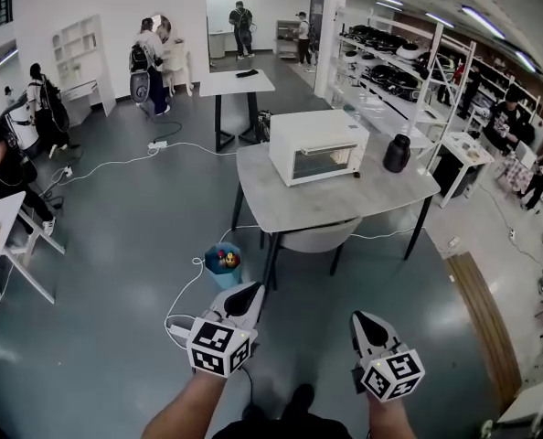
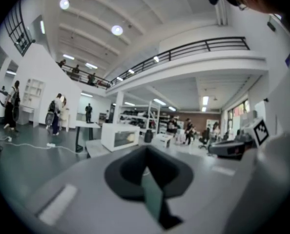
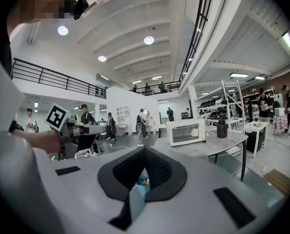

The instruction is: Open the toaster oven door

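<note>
A white toaster oven stands on a grey table, its glass door closed with the handle along the top edge. It also shows far off as the toaster oven in the left gripper view and the toaster oven in the right gripper view. My left gripper and right gripper are held low, well short of the table. Both are shut with nothing between the jaws: left gripper, right gripper.
A black jar stands on the table right of the oven. A white chair is tucked under the near edge. A blue bin and white cables lie on the floor ahead. Several people stand by other tables and shelves farther off.
</note>
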A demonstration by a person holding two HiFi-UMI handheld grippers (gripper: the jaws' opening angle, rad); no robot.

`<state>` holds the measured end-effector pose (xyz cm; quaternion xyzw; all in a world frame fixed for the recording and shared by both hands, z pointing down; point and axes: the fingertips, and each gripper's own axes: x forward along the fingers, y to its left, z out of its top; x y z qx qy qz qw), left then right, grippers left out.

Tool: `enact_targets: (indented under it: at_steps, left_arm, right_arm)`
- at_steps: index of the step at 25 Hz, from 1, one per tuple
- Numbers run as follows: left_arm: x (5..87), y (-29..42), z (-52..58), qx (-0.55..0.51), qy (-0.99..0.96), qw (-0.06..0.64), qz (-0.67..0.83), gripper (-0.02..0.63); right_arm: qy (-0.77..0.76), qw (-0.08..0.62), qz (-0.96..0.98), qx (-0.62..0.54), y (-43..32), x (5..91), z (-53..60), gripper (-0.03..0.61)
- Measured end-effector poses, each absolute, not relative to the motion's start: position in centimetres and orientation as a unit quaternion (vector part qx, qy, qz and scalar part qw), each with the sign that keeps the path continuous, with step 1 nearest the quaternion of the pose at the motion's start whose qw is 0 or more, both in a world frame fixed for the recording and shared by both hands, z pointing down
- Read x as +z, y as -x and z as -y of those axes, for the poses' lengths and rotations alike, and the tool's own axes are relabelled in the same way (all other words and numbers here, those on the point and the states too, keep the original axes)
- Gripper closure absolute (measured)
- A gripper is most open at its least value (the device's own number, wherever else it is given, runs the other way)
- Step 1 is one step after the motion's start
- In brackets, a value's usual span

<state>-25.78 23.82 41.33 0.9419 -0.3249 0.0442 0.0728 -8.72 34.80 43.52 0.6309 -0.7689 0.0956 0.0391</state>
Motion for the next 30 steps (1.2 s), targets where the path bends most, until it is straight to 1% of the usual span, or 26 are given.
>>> enact_targets:
  at_steps: [7, 14, 17, 24, 30]
  left_arm:
    - [40.1, 20.3, -20.4, 0.042, -0.937, 0.058, 0.341, 0.607]
    - [39.3, 15.7, -18.9, 0.031, -0.932, 0.042, 0.36, 0.607]
    - [39.5, 14.4, -18.7, 0.036, -0.932, 0.042, 0.358, 0.606]
    - [40.2, 12.3, -15.6, 0.029, -0.934, 0.057, 0.351, 0.606]
    - [41.2, 10.8, -9.5, 0.024, -0.938, 0.063, 0.34, 0.606]
  right_arm:
    - [-0.622, 0.031, 0.77, 0.136, 2.9, 45.5, -32.6, 0.584]
    - [-0.597, 0.027, 0.791, 0.13, -1.6, 45.2, -30.1, 0.584]
    - [-0.586, 0.024, 0.8, 0.13, -1.9, 44.8, -29.4, 0.584]
    - [-0.579, 0.043, 0.803, 0.136, -2.9, 45.1, -27.2, 0.584]
    - [-0.593, 0.05, 0.791, 0.146, -4.6, 46.0, -21.8, 0.584]
